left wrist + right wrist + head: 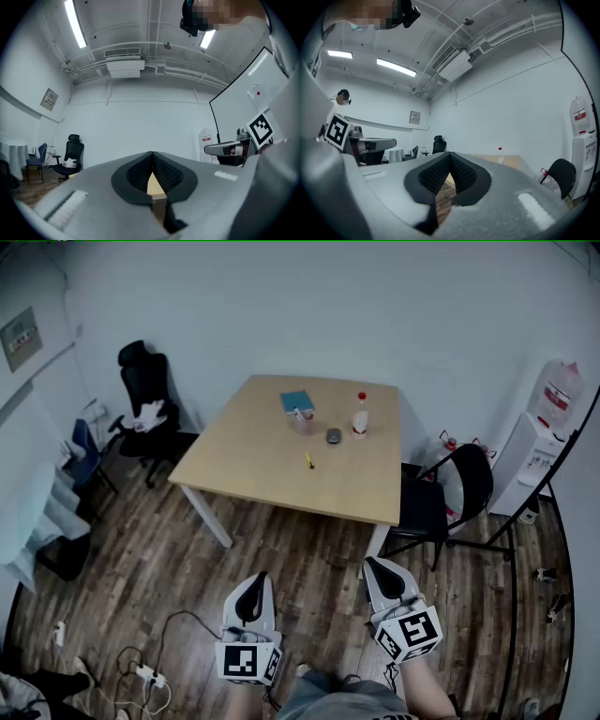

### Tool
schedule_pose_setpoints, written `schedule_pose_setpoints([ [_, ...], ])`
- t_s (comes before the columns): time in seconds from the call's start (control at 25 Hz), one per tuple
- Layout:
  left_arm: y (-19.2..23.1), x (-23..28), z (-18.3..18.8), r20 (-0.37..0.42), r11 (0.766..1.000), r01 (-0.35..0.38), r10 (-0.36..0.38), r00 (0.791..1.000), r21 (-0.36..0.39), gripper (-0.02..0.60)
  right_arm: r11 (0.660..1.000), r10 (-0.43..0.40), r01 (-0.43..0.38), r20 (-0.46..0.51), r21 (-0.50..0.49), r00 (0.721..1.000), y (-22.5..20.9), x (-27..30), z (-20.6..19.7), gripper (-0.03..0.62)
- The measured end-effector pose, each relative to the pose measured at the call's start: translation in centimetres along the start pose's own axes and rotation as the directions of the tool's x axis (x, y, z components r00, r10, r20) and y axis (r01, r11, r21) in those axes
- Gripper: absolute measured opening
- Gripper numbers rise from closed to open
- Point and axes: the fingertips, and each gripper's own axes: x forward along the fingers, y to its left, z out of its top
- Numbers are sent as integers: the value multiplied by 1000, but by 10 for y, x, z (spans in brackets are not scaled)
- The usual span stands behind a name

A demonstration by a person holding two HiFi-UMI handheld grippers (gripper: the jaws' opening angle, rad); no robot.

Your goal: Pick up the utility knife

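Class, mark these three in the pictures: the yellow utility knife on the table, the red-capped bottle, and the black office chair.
utility knife (308,461), head view, middle of its yellow body
bottle (360,419), head view, white body below the red cap
office chair (145,381), head view, centre of its backrest

We recorded a yellow utility knife (308,461), a pale wood-grain table (272,479), a teal book (296,400), a white bottle (360,418) with a red cap, and black-and-white square markers on the grey left gripper (255,577) and right gripper (374,565)

Left gripper (152,155) fills the lower frame, jaws together, nothing between them. Chair (70,157) at middle left.
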Motion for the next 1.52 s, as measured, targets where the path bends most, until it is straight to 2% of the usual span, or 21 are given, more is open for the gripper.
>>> schedule_pose_setpoints([
  [0.88,65,22,-6,32,999,53,-53,998,-13,20,998,-61,60,29,18,998,26,53,-7,2],
  [1.2,76,26,-13,34,997,69,-68,997,-26,20,995,-97,96,25,21,995,23,59,-9,2],
  [1.52,98,50,-16,27,999,36,-36,999,-33,20,996,-92,91,35,21,995,8,92,-7,3],
])
